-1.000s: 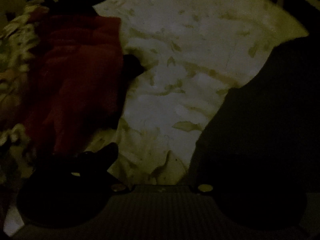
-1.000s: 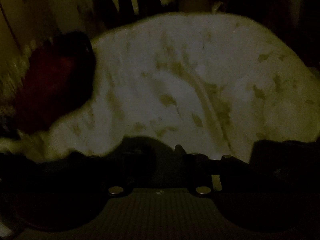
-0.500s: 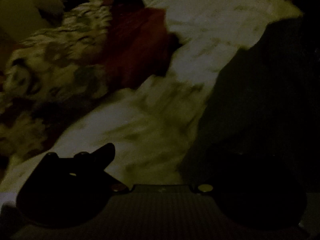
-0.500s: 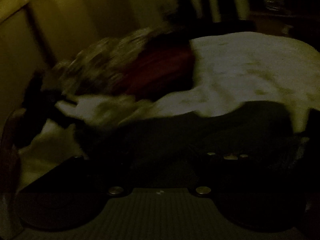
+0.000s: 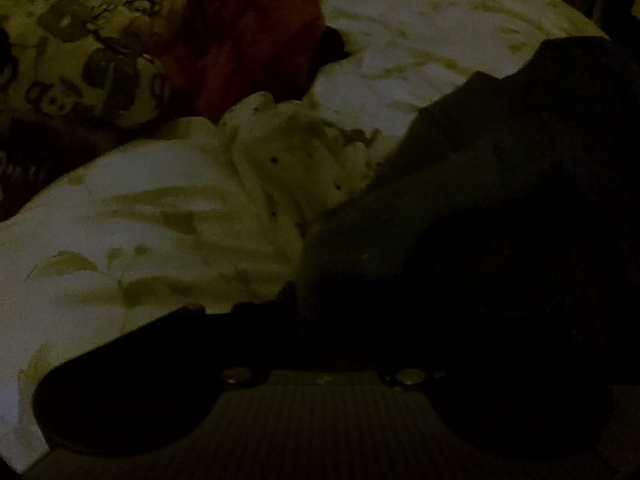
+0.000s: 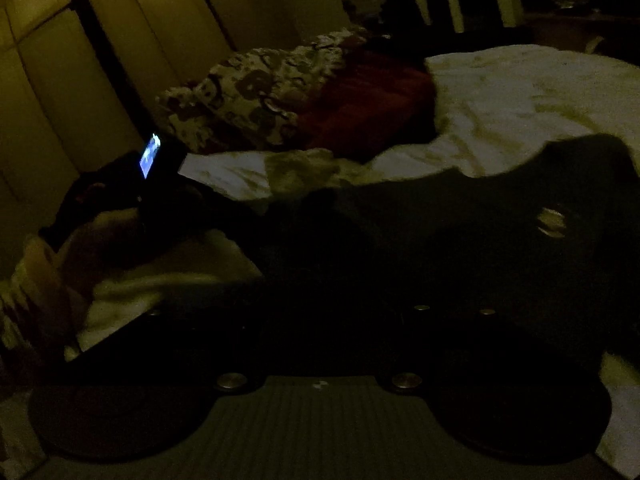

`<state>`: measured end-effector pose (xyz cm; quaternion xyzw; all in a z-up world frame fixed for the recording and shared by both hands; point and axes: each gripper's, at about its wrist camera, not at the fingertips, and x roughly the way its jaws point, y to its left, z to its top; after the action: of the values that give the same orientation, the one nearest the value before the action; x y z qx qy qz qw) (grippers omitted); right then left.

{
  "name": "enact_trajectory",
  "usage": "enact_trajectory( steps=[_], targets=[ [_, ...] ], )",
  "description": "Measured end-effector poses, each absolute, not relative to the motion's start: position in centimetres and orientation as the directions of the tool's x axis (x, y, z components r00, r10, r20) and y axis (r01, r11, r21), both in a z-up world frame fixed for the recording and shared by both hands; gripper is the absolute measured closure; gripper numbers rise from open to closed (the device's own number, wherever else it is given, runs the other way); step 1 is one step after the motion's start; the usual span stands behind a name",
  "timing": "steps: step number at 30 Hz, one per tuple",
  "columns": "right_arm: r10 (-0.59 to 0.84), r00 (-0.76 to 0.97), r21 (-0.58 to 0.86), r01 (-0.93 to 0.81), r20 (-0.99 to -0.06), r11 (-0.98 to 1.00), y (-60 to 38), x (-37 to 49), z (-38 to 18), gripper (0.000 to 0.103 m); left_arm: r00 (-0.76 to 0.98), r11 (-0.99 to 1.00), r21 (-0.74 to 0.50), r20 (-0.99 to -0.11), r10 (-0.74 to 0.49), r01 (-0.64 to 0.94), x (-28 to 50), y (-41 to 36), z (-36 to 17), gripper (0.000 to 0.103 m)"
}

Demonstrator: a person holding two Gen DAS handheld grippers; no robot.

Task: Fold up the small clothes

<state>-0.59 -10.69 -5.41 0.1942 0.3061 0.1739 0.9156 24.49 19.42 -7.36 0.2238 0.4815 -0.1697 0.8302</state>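
The scene is very dark. A dark garment (image 5: 480, 208) lies spread on a white leaf-print bedsheet (image 5: 140, 216) and fills the right and lower part of both views; it also shows in the right wrist view (image 6: 460, 232). A small pale dotted garment (image 5: 296, 160) lies crumpled beside its left edge. My left gripper (image 5: 320, 320) sits at the dark garment's near edge; its fingers merge with the cloth. My right gripper (image 6: 320, 320) is low over the dark garment, its fingers lost in the dark. The other gripper's lit screen (image 6: 150, 155) shows at the left.
A red cloth (image 5: 248, 40) and a floral-print pillow (image 5: 80, 52) lie at the far left of the bed. In the right wrist view pale panelled cupboards (image 6: 100, 60) stand behind the bed on the left.
Both views have swung to the left. The floral pillow and the dotted garment have come into view. The dark garment now covers more of the right view.
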Motion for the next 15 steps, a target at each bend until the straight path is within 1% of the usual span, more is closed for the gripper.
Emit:
enact_trajectory(
  steps=[1, 2, 5, 6, 8, 9, 10, 11, 12, 13, 14, 15],
  targets=[
    [0.421, 0.758, 0.457, -0.183, -0.499, 0.87, -10.8, -1.2, -5.6, 0.005, 0.497, 0.841, 0.231, -0.866, -0.051, 0.489, 24.3, 19.5, -7.0, 0.084],
    [0.415, 0.762, 0.46, -0.173, -0.498, 0.871, -10.9, -1.9, -5.8, 0.005, 0.506, 0.846, 0.23, -0.861, -0.054, 0.482, 24.2, 19.8, -6.4, 0.085],
    [0.423, 0.766, 0.479, -0.172, -0.484, 0.861, -10.8, -2.1, -5.8, 0.005, 0.537, 0.867, 0.181, -0.836, -0.113, 0.464, 23.5, 21.4, -3.1, 0.088],
    [0.429, 0.769, 0.484, -0.179, -0.474, 0.857, -10.6, -2.2, -5.7, 0.005, 0.559, 0.874, 0.189, -0.822, -0.11, 0.449, 23.5, 21.9, -2.0, 0.093],
    [0.46, 0.768, 0.519, -0.197, -0.446, 0.832, -10.2, -1.7, -5.6, 0.005, 0.624, 0.889, 0.242, -0.779, -0.062, 0.39, 23.6, 23.3, 0.5, 0.097],
    [0.475, 0.766, 0.537, -0.204, -0.433, 0.819, -10.1, -1.5, -5.6, 0.005, 0.659, 0.9, 0.261, -0.751, -0.038, 0.35, 23.6, 24.2, 2.1, 0.103],
    [0.481, 0.767, 0.543, -0.209, -0.425, 0.813, -9.8, -1.4, -5.6, 0.005, 0.701, 0.906, 0.305, -0.713, 0.012, 0.294, 23.6, 25.2, 3.4, 0.103],
    [0.484, 0.768, 0.543, -0.215, -0.42, 0.812, -9.5, -1.2, -5.5, 0.005, 0.753, 0.897, 0.386, -0.651, 0.102, 0.213, 23.7, 26.2, 5.0, 0.103],
    [0.49, 0.766, 0.543, -0.223, -0.416, 0.81, -9.3, -1.0, -5.4, 0.005, 0.781, 0.886, 0.432, -0.606, 0.148, 0.167, 23.9, 27.0, 6.3, 0.103],
    [0.496, 0.765, 0.547, -0.229, -0.411, 0.806, -9.0, -0.9, -5.4, 0.005, 0.787, 0.89, 0.432, -0.597, 0.157, 0.149, 24.3, 27.9, 7.5, 0.103],
    [0.501, 0.764, 0.555, -0.23, -0.406, 0.8, -8.9, -0.8, -5.4, 0.005, 0.777, 0.906, 0.399, -0.611, 0.149, 0.14, 24.6, 28.7, 8.5, 0.103],
    [0.508, 0.761, 0.563, -0.231, -0.403, 0.793, -8.8, -0.7, -5.6, 0.005, 0.764, 0.917, 0.366, -0.634, 0.12, 0.16, 24.6, 29.0, 8.9, 0.099]
  ],
)
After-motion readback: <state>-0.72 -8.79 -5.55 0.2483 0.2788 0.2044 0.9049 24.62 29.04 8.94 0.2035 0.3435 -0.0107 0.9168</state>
